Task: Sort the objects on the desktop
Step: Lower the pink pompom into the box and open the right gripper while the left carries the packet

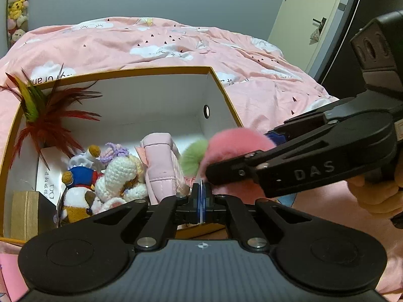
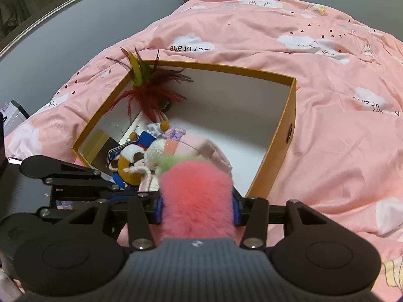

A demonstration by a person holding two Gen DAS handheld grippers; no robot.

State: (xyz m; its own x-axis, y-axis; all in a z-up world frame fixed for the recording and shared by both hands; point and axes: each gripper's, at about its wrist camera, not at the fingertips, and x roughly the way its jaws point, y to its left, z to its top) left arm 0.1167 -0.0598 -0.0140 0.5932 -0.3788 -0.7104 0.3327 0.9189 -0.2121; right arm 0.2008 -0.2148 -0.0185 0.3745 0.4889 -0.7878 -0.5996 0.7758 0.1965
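My right gripper (image 2: pixel 197 209) is shut on a pink fluffy toy (image 2: pixel 196 193) with a green tuft (image 2: pixel 173 162), its blue pads (image 2: pixel 158 209) against both sides of the fur. In the left wrist view that right gripper (image 1: pixel 241 153) holds the pink fluffy toy (image 1: pixel 234 143) over the near right part of a yellow-rimmed cardboard box (image 1: pixel 151 69). My left gripper (image 1: pixel 201 201) is shut at the box's near edge, with no object between its pads. Inside the box (image 2: pixel 277 74) lie a feather toy (image 2: pixel 148 93), a dog plush (image 2: pixel 131 161), a white crochet doll (image 1: pixel 118 173) and a pink pouch (image 1: pixel 161 161).
The box rests on a pink quilt (image 1: pixel 176 45) printed with clouds. The box's right half has bare white floor (image 2: pixel 252 156). A door (image 1: pixel 302 12) stands at the far right, and plush toys (image 1: pixel 17 7) hang at the far left. A dark desk surface (image 2: pixel 15 201) lies beside the bed.
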